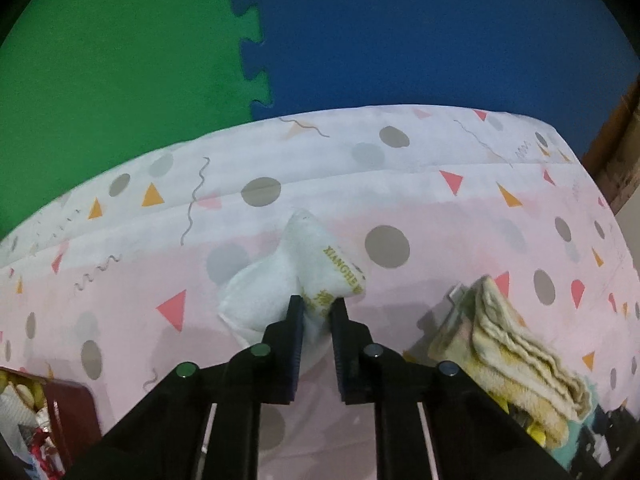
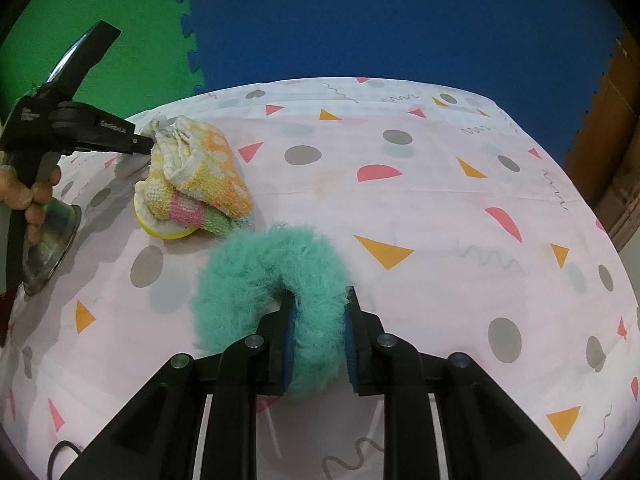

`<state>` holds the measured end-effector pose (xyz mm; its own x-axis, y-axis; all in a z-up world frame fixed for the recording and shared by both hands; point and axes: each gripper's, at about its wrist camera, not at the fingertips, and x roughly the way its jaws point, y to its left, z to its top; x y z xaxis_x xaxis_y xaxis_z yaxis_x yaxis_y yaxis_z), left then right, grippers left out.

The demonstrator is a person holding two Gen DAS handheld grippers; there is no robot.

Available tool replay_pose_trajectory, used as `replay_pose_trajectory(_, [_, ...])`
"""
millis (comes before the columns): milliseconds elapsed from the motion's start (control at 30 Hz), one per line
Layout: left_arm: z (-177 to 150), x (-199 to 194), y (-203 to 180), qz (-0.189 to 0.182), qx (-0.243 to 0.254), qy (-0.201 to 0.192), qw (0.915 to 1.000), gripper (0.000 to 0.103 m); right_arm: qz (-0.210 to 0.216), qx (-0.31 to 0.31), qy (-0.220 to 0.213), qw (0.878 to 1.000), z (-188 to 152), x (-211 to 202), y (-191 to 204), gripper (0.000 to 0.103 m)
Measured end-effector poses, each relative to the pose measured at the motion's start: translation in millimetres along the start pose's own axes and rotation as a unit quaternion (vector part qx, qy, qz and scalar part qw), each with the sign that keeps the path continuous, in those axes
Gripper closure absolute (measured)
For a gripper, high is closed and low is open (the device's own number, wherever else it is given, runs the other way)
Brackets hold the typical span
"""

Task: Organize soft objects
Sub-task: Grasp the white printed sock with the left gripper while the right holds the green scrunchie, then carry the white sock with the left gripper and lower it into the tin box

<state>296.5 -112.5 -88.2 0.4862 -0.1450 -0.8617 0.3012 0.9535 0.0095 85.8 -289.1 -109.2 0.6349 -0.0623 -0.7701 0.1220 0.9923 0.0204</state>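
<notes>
In the left wrist view my left gripper (image 1: 317, 300) is shut on a white folded cloth (image 1: 280, 280) with gold lettering, held just above the patterned tablecloth (image 1: 400, 200). A crumpled yellow-striped towel (image 1: 516, 356) lies to its right. In the right wrist view my right gripper (image 2: 318, 296) is shut on a fluffy teal ring (image 2: 264, 276). The same striped towel (image 2: 200, 172) lies at the left over a yellow disc (image 2: 160, 228). The left gripper's body (image 2: 80, 128) shows beside the towel, with a hand on its handle.
A dark red box (image 1: 72, 412) with wrapped items sits at the lower left of the left wrist view. A metal dish (image 2: 52, 240) stands at the table's left edge. Green and blue foam mats (image 2: 360, 20) lie beyond the table. Brown furniture (image 2: 616, 140) stands at the right.
</notes>
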Motion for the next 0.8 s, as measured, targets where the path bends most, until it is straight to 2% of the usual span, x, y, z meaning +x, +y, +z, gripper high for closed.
replay_pose_trajectory(167, [-12.4,-13.4,-3.7,-0.016,-0.007,0.007,0.9998,0.09,0.0,0.0,0.0,1.0,-0.1,0.1,0.0,0.083])
replay_pose_trajectory(500, [-57.2,-76.8,-36.6,-0.043,0.02,0.0,0.9989,0.09,0.001,0.0,0.0,1.0,-0.2,0.0,-0.2,0.083])
replay_pose_trajectory(800, [-108.8,-139.7,-46.7,-0.014,0.042,-0.02,0.9988,0.09,0.0,0.0,0.0,1.0,0.2,0.2,-0.8,0.083])
